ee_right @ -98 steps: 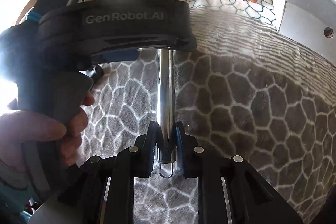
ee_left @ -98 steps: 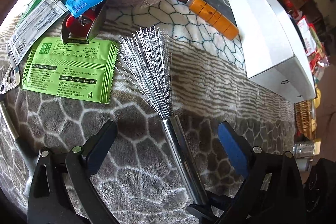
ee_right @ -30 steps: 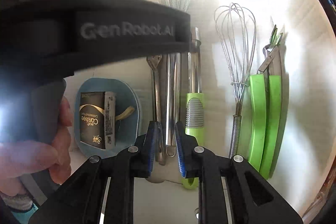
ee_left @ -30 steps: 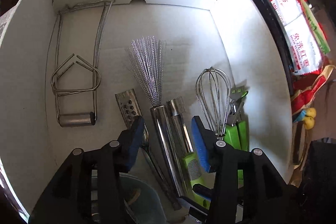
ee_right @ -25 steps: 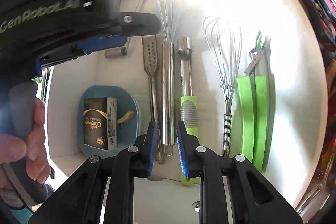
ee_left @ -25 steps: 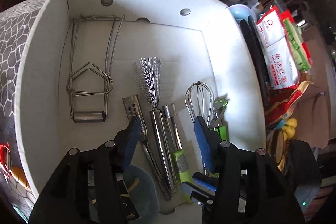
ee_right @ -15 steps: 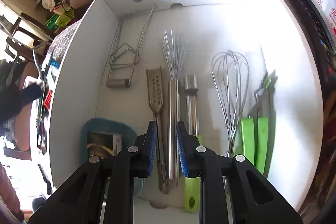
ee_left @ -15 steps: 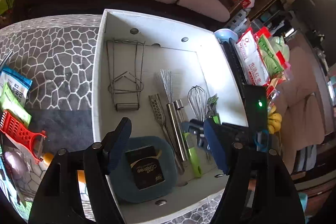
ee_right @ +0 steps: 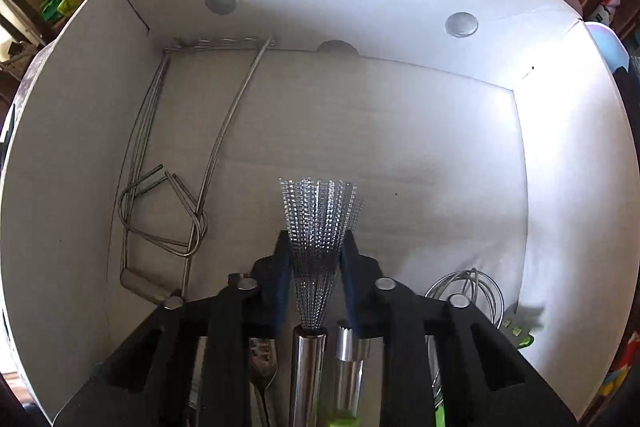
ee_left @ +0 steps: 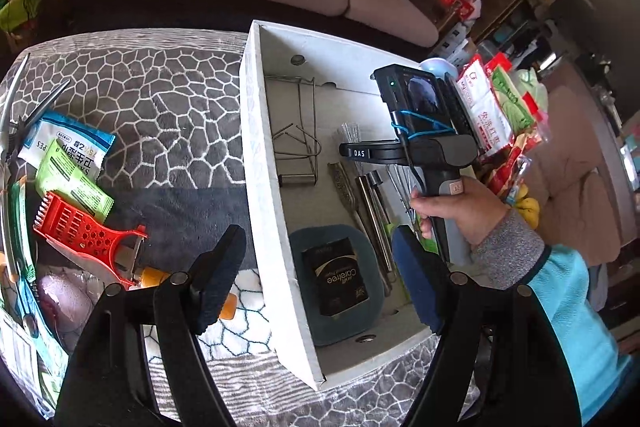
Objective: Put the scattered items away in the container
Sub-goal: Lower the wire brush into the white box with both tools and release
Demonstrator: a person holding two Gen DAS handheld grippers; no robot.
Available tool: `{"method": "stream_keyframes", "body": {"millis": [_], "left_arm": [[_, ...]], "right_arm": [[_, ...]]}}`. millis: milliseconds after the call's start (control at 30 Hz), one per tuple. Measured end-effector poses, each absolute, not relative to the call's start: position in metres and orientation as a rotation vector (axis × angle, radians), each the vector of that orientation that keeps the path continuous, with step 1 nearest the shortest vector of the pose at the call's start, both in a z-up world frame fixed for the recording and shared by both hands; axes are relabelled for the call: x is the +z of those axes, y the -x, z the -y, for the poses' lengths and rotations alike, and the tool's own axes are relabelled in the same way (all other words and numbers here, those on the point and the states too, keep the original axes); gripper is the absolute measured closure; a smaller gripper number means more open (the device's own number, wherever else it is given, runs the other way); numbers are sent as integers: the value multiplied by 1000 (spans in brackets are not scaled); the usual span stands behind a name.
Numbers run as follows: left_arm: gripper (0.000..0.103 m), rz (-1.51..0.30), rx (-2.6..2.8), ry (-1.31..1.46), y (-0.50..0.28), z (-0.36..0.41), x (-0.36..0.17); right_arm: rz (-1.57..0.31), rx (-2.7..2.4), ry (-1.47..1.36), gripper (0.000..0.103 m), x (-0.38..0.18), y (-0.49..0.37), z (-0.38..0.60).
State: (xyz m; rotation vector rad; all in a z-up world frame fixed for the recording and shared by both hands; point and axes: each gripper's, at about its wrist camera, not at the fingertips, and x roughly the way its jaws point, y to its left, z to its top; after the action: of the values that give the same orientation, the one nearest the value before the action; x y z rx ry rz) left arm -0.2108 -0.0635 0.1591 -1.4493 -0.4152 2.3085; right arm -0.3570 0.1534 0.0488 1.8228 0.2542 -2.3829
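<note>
Both grippers have moved since the earlier pictures. Back then the right gripper [ee_right: 316,259] was squeezing the handle of the wire brush [ee_right: 318,223] out on the tabletop [ee_left: 160,107]. Now the brush lies flat on the floor of the white box [ee_left: 256,163], and the right gripper hangs low over it. Its jaws are open a little, one on each side of the wire bristles, and they grip nothing. The left gripper [ee_left: 320,279] has pulled back and up, so it now looks down on the whole box from above. Its jaws are wide open and hold nothing.

Inside the box, the brush lies between a flat metal grater [ee_right: 262,351] and a shiny corer with a green handle [ee_right: 346,351]. A whisk [ee_right: 466,287] lies further right. A bent wire tool [ee_right: 172,195] sits by the left wall. A blue dish [ee_left: 340,283] with a dark packet [ee_left: 336,277] in it sits at the near end.

Out on the tabletop, to the left of the box, lie a red grater [ee_left: 76,231], a green packet [ee_left: 72,179], a blue packet [ee_left: 68,143] and some pliers [ee_left: 24,111].
</note>
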Motion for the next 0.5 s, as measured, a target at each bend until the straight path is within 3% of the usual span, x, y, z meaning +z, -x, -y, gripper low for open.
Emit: {"method": "stream_keyframes", "body": {"millis": [167, 400, 500], "left_arm": [[30, 397, 2294, 1441, 212, 49, 157], [30, 382, 2268, 1443, 199, 30, 157], [30, 364, 2265, 1454, 191, 29, 160]], "right_arm": [[-344, -2362, -1817, 84, 56, 340, -150], [-308, -2365, -1836, 84, 59, 311, -164], [-282, -2405, -1824, 73, 69, 309, -170]]}}
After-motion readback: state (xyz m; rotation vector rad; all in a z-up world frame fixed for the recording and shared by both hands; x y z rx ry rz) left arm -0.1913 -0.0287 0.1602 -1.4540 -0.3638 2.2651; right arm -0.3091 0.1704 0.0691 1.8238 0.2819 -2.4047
